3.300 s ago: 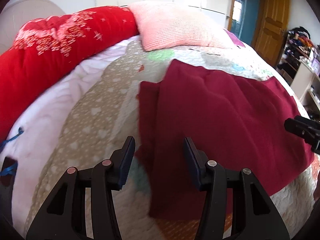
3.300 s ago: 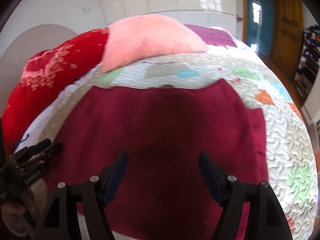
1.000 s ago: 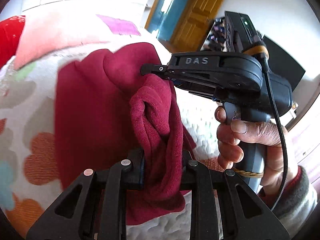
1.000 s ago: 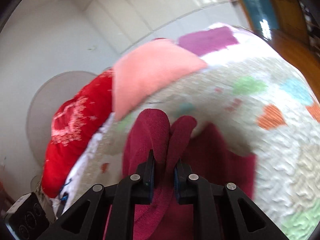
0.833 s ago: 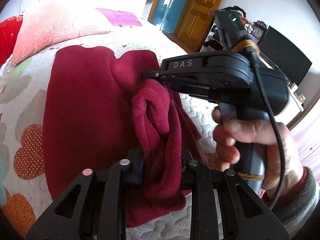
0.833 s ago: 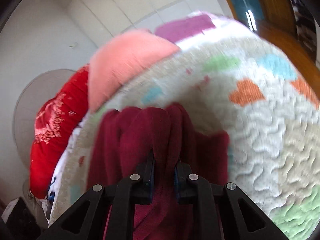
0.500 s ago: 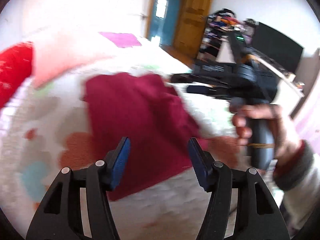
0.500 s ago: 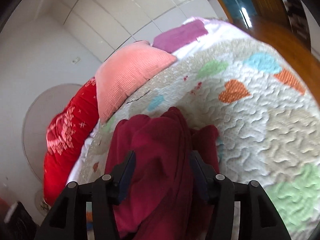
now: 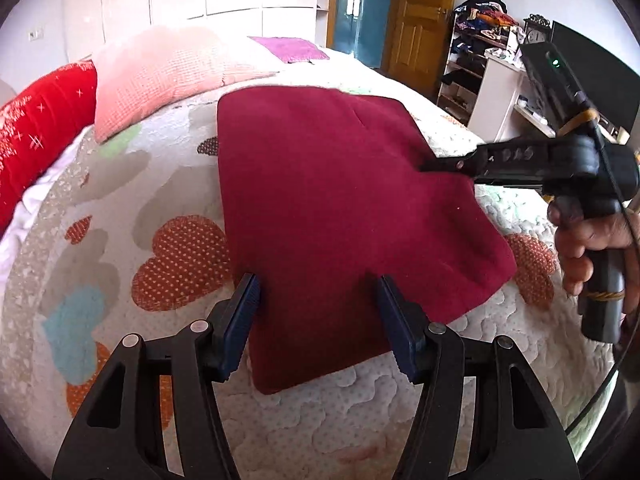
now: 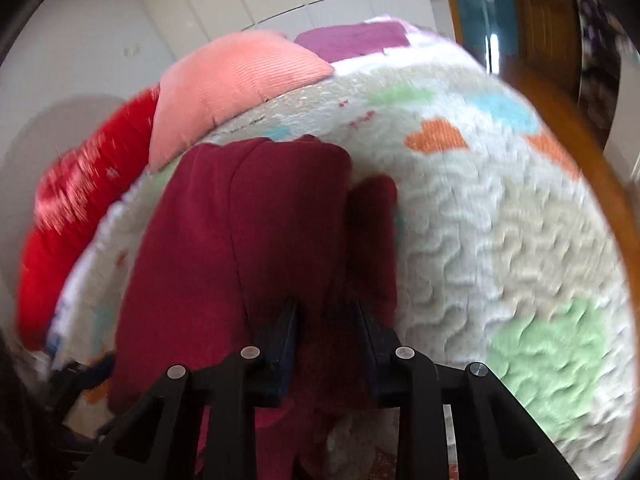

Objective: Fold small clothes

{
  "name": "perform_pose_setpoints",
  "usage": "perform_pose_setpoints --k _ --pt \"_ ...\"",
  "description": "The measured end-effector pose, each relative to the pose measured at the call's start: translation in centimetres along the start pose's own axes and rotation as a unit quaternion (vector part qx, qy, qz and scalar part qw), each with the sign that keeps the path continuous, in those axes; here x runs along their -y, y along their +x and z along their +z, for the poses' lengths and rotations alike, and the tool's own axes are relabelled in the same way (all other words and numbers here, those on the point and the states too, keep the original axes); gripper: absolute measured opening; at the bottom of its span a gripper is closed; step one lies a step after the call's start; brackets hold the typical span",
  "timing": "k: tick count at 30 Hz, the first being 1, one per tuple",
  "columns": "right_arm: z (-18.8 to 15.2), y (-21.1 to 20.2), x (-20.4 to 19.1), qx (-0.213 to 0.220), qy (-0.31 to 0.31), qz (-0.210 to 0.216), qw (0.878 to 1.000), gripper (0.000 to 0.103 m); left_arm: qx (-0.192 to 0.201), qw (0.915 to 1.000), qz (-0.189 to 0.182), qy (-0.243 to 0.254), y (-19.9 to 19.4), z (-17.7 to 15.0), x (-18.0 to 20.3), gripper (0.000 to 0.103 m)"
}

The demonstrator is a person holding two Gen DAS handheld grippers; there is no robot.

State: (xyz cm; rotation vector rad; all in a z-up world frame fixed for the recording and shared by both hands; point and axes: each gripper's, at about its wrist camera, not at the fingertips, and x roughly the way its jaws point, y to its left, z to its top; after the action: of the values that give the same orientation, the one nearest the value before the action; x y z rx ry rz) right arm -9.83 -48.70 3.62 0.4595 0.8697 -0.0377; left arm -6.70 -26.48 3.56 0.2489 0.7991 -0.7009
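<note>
A dark red garment (image 9: 332, 200) lies folded on the quilted bed; it also shows in the right wrist view (image 10: 248, 240). My left gripper (image 9: 316, 320) is open and empty, its fingers just above the garment's near edge. My right gripper (image 10: 326, 332) hovers low over the garment's right side with its jaws a narrow gap apart and cloth seen between them; whether they pinch it I cannot tell. In the left wrist view the right gripper (image 9: 424, 166) reaches in from the right, its tips at the garment's right edge.
The bed has a white quilt (image 9: 120, 208) with coloured hearts. A pink pillow (image 9: 168, 72) and a red blanket (image 9: 36, 132) lie at the head. A purple cloth (image 9: 288, 48) lies far back. Shelves and a door (image 9: 424, 20) stand to the right.
Both grippers held bunched red cloth a second ago and have let it go. The garment now lies flat and folded. My left gripper has opened and drawn back.
</note>
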Motion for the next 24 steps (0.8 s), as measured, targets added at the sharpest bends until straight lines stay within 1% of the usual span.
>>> perform_pose_setpoints --k 2,4,5,6,7,8,9,10,11,12,13,14,15,16,17,18,19,20,21,22,23,24 --pt "0.5 -0.9 0.5 0.011 0.015 0.013 1.000 0.027 0.004 1.0000 -0.007 -0.004 -0.5 0.2 -0.1 0.060" --pt "1.4 -1.8 0.2 0.036 0.015 0.017 0.999 0.028 0.004 0.9999 -0.009 -0.007 -1.2 0.2 0.1 0.060" --pt "1.8 -2.0 -0.2 0.048 0.015 0.018 0.999 0.030 0.002 0.9999 -0.010 -0.008 -1.2 0.2 0.1 0.060" --pt "2.3 -2.1 -0.6 0.054 0.016 0.017 0.998 0.045 0.000 0.9999 -0.010 -0.010 -1.1 0.1 0.0 0.060" --pt "3.0 -1.6 -0.8 0.056 0.020 0.013 0.998 0.055 -0.002 0.9999 -0.009 -0.012 -1.0 0.1 0.1 0.060" --pt "3.4 -1.1 -1.1 0.053 0.023 0.009 0.998 0.061 -0.002 0.9999 -0.007 -0.012 -1.0 0.0 0.1 0.060" --pt "3.9 0.1 -1.4 0.043 0.024 0.006 0.999 0.059 -0.002 0.9999 -0.007 -0.012 -1.0 0.0 0.2 0.060" --pt "4.3 1.2 -1.7 0.030 0.022 0.003 0.999 0.050 -0.002 0.9999 -0.007 -0.012 -1.0 0.0 0.3 0.060" --pt "4.5 2.3 -1.9 0.017 0.015 0.001 1.000 0.021 -0.001 0.9999 -0.008 -0.012 -1.0 0.1 0.3 0.060" --pt "4.7 2.7 -2.4 0.017 -0.001 -0.013 1.000 0.019 -0.001 0.9999 -0.009 -0.013 -1.0 0.2 0.3 0.060" --pt "4.9 2.5 -3.0 0.027 -0.022 -0.024 0.999 0.016 0.000 0.9998 -0.012 -0.014 -1.0 0.4 0.3 0.060" --pt "5.1 2.0 -3.5 0.039 -0.043 -0.036 0.998 0.009 0.001 0.9998 -0.016 -0.015 -0.8 0.4 0.3 0.060" --pt "5.2 1.9 -3.6 0.048 -0.055 -0.046 0.996 0.009 0.003 0.9997 -0.017 -0.015 -0.7 0.4 0.5 0.061" --pt "5.4 2.2 -3.3 0.053 -0.062 -0.066 0.994 0.009 0.003 0.9998 -0.017 -0.014 -0.5 0.5 0.7 0.062" --pt "5.6 3.0 -2.6 0.047 -0.058 -0.080 0.994 0.009 0.005 0.9999 -0.012 -0.009 -0.3 0.4 1.1 0.063" --pt "5.6 4.2 -1.7 0.028 -0.040 -0.076 0.996 0.009 0.005 1.0000 -0.007 -0.004 -0.4 0.4 1.3 0.064" --pt "5.6 4.5 -1.1 0.021 -0.025 -0.061 0.998 0.009 0.005 1.0000 -0.001 0.001 -0.5 0.3 1.5 0.064" --pt "5.6 4.0 -1.1 0.028 -0.020 -0.056 0.998 0.010 0.004 1.0000 0.001 0.003 -0.7 0.2 1.5 0.064" --pt "5.6 3.0 -1.1 0.036 -0.012 -0.046 0.998 0.016 0.004 1.0000 0.000 0.001 -0.8 0.1 1.3 0.064" --pt "5.5 2.0 -1.3 0.039 -0.003 -0.037 0.999 0.018 0.002 1.0000 -0.004 -0.008 -1.1 0.0 0.8 0.064" --pt "5.2 0.7 -1.6 0.042 0.003 -0.030 0.999 0.020 0.000 0.9998 -0.006 -0.019 -1.3 0.0 0.4 0.064" --pt "4.8 -0.7 -2.3 0.047 -0.005 -0.017 0.999 0.020 0.000 0.9995 -0.008 -0.032 -1.5 0.0 0.0 0.064"
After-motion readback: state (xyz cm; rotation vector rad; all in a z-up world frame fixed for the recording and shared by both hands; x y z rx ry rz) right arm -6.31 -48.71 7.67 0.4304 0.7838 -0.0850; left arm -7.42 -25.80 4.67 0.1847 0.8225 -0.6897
